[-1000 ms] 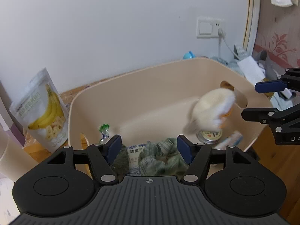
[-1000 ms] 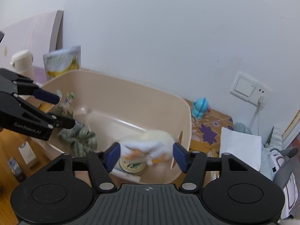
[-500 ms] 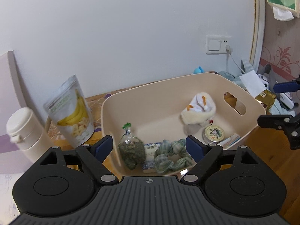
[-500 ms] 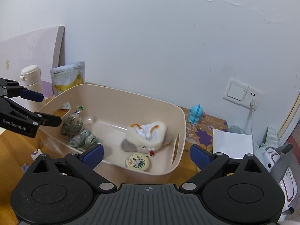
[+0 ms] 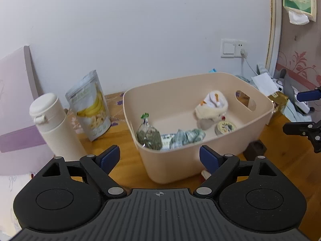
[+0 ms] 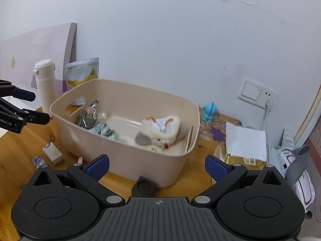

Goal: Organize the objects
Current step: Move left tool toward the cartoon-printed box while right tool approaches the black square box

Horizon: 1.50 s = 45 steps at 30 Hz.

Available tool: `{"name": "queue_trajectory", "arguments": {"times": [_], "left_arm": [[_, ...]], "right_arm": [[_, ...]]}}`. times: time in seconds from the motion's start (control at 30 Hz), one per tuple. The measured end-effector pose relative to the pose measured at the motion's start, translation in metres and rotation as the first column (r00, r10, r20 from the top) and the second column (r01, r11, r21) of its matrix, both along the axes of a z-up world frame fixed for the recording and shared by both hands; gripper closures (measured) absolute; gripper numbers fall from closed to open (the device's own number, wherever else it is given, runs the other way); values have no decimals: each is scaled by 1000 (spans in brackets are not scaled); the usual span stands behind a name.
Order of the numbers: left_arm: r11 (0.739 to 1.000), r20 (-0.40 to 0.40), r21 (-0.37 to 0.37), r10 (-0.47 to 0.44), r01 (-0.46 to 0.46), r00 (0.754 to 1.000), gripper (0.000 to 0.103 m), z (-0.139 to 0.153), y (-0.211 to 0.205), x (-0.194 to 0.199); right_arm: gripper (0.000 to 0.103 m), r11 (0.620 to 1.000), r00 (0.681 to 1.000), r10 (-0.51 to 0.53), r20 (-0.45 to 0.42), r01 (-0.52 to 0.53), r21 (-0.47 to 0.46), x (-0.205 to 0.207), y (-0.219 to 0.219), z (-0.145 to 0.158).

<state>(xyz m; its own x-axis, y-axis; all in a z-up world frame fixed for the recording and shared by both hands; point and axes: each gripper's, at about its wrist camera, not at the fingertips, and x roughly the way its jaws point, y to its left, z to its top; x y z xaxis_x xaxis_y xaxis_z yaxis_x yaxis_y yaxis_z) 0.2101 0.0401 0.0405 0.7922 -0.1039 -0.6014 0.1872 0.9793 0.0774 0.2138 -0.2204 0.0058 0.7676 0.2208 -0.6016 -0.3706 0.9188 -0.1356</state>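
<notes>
Two grippers are in our hands, both with fingers spread wide and holding nothing. Little writing can be read: on the left gripper point(image 6: 30, 106), seen at the left edge of the right wrist view, we make out only the white fragment "obot.AI"; the banana chips pouch point(image 5: 91, 104) shows a picture of bananas and slices, but its print is too small to read, and so are the labels on the round tin point(image 5: 225, 127) and the small white box point(image 6: 52, 152) on the wooden table point(image 5: 280, 150).

At the centre of both frames stands the beige plastic tub point(image 5: 180, 164), upright on the table, beyond the blue fingertips point(image 5: 110, 156) of our left gripper point(image 5: 159, 156) and apart from them. Inside it, toward the right of the left wrist view, lies the white plush slipper point(image 5: 211, 108), touching nothing of ours; the tin rests just beside it. Toward the tub's near left corner sit a clear bag of dried greens point(image 5: 149, 136), a white packet point(image 5: 166, 138) and a green checked cloth point(image 5: 186, 136), close together.

From the right gripper point(image 6: 157, 165), the slipper point(image 6: 160, 129) lies in the middle of the frame, above and between the spread fingers, well clear of them. Left of the tub stand a cream thermos bottle point(image 5: 54, 124) and the pouch; a blue toy figure point(image 6: 209, 111) stands behind the tub's right end
</notes>
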Motion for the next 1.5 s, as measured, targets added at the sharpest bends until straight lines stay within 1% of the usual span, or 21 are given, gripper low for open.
{"name": "queue_trajectory", "arguments": {"times": [0.1, 0.2, 0.27, 0.4, 0.8, 0.97, 1.07, 1.2, 1.37, 1.5], "left_arm": [[1000, -6, 11, 1, -1, 1000, 15, -3, 3, -10], [1000, -21, 0, 9, -9, 1000, 15, -9, 8, -20], [1000, -36, -7, 11, -11, 999, 14, -15, 11, -25], [1000, -65, 4, 11, -11, 998, 14, -29, 13, -32], [998, -144, -49, 18, -26, 989, 14, -67, 19, -44], [999, -179, -36, 13, -20, 984, 14, -84, 17, -43], [998, -199, -56, 8, -20, 980, 14, -91, 17, -40], [997, -212, -65, 15, -29, 977, 14, -98, 17, -37], [996, -237, -85, 21, -42, 971, 14, -109, 19, -30], [993, -234, -111, 18, -45, 972, 14, -114, 21, -26]], "right_arm": [[0, 1000, 1000, -8, -6, 8, 2, -6, -3, -3], [0, 1000, 1000, -20, -17, 20, 17, -13, -8, -7], [0, 999, 999, -24, -28, 25, 21, -16, -10, -11], [0, 999, 998, -33, -55, 35, 28, -22, -15, -21], [0, 999, 993, -49, -105, 51, 18, -31, -17, -55], [0, 997, 989, -69, -133, 71, 12, -29, -15, -72], [0, 997, 985, -68, -161, 71, 12, -26, -13, -83], [0, 998, 982, -60, -178, 58, -16, -23, -7, -96], [0, 998, 980, -64, -191, 64, -3, -15, -6, -105], [0, 997, 979, -71, -194, 74, 9, -8, -5, -111]]}}
